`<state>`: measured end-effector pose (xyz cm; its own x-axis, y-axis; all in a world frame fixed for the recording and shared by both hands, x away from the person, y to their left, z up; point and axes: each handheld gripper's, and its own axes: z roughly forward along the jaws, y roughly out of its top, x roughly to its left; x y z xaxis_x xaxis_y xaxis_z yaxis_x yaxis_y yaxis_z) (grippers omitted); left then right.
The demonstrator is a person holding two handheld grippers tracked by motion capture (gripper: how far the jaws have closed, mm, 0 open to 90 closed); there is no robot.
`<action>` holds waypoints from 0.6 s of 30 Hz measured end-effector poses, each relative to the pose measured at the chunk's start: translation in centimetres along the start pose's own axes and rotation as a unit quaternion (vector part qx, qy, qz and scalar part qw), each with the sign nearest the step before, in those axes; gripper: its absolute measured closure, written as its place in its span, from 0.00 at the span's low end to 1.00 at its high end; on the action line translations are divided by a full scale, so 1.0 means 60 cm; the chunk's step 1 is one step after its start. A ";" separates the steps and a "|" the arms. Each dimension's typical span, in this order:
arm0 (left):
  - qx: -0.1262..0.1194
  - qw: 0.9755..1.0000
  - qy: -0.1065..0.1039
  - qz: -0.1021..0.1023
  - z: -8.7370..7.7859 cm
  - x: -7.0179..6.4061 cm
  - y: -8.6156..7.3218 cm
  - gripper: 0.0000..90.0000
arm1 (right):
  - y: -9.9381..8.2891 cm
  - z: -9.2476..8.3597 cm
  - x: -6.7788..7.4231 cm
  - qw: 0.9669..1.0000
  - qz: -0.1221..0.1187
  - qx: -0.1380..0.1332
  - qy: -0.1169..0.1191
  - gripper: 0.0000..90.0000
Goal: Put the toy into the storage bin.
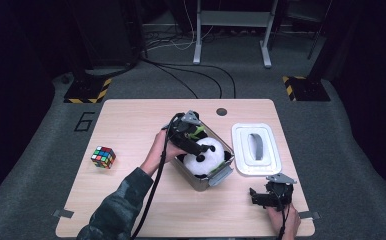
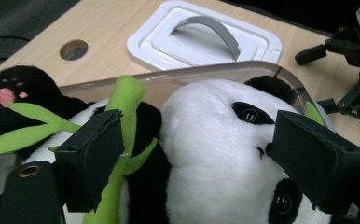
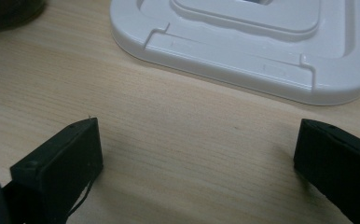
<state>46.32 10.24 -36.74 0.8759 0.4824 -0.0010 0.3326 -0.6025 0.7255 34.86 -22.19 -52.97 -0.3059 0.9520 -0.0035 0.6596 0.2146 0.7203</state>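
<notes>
left gripper [image 1: 199, 148] is down over the clear plastic box [image 1: 221, 175] near the middle of the table [image 1: 131, 210], jaws spread wide astride the panda plush [image 1: 207, 155] that sits inside it. in the left gripper view the panda's white head [image 2: 211, 140] sits between the jaws; left jaw is against the green bamboo stalk [image 2: 124, 112], right jaw sits by the panda's eye patch, and i can't tell if the pads are actually pressing. reads to me as either seating the toy in the box or just letting go of it. to do it well: keep the jaws clear of the bamboo leaves so they don't snag and drag the toy when the gripper lifts; one black paw [image 2: 15, 88] with pink pads sticks up near the box rim, so tuck that below the edge or the lid won't sit flat. right gripper [image 1: 270, 196] rests low at the near right of the table, jaws wide apart, nothing between them, bare wood under it. the white lid [image 1: 255, 148] with grey handle lies flat just beside the box, right in front of the right gripper [image 3: 197, 154], so that hand looks best placed to take it by the handle. rubik's cube [image 1: 103, 157] sits well apart on the left, not in play.
</notes>
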 end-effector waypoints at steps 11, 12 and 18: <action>-0.008 1.000 -0.017 -0.002 0.000 -0.002 -0.009 0.18 | 0.000 0.000 0.000 1.000 0.000 0.000 0.000 0.00; -0.016 1.000 -0.009 -0.004 -0.006 0.001 -0.009 0.18 | 0.000 0.000 0.000 1.000 0.000 0.000 0.000 0.00; -0.035 0.999 0.031 -0.027 -0.028 0.037 -0.013 0.18 | 0.000 0.000 0.000 1.000 0.000 0.000 0.000 0.00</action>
<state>47.39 12.86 -36.15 0.8332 0.5530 0.0005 0.3517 -0.5306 0.7712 34.85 -22.18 -52.97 -0.3055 0.9522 -0.0034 0.6598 0.2143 0.7202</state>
